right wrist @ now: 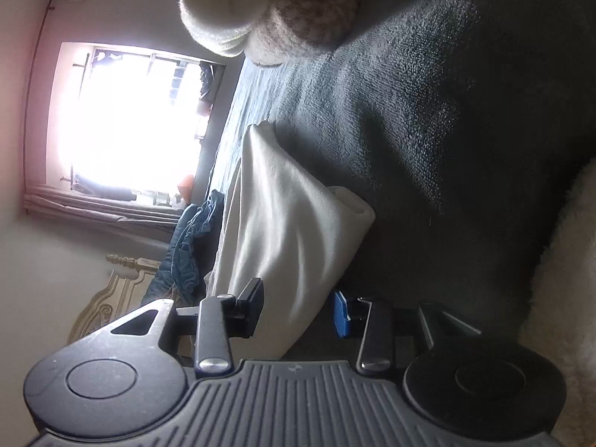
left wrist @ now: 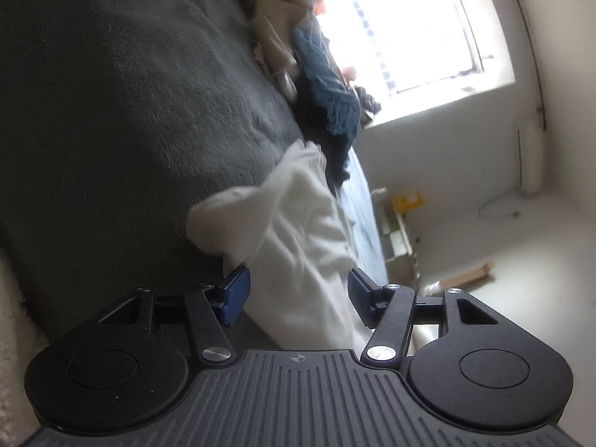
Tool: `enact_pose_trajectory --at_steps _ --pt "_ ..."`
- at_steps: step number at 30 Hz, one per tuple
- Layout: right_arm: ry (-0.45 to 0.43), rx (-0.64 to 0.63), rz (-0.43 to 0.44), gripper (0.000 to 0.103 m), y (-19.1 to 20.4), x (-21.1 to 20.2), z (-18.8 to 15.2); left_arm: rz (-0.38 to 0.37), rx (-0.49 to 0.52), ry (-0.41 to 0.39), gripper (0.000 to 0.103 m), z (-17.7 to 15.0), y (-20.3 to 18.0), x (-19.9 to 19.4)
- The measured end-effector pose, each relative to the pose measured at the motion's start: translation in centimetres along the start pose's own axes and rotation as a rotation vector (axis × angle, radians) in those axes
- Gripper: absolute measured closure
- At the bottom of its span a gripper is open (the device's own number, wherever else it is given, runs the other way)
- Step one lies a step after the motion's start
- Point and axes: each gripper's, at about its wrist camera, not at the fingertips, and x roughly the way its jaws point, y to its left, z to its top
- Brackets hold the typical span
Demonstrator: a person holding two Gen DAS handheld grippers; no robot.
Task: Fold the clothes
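Note:
A white garment (left wrist: 298, 231) lies on a dark grey blanket (left wrist: 130, 111) covering the bed. In the left wrist view my left gripper (left wrist: 298, 298) is open, its blue-padded fingers (left wrist: 234, 294) on either side of the garment's near end. In the right wrist view the same white garment (right wrist: 283, 231) runs between the open fingers (right wrist: 341, 314) of my right gripper (right wrist: 298, 311), which straddle its near edge. The cloth is partly folded over itself. Both views are rolled sideways.
A pile of other clothes, blue (left wrist: 327, 85) and beige (left wrist: 275, 37), lies farther along the bed. A knitted cream item (right wrist: 260, 7) sits at the top of the right wrist view. A bright window (left wrist: 409, 26) and white walls lie beyond. A carved headboard (right wrist: 115, 287) shows.

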Motion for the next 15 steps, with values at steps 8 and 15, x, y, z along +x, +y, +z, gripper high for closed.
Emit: enact_pose_trajectory --at_steps 8,15 --pt "-0.023 0.082 -0.052 0.062 1.0 -0.1 -0.7 0.011 -0.007 0.012 0.045 0.9 0.0 0.6" --pt "-0.011 0.109 -0.073 0.062 1.3 1.4 -1.0 0.019 -0.019 0.018 0.044 0.1 0.9 0.5"
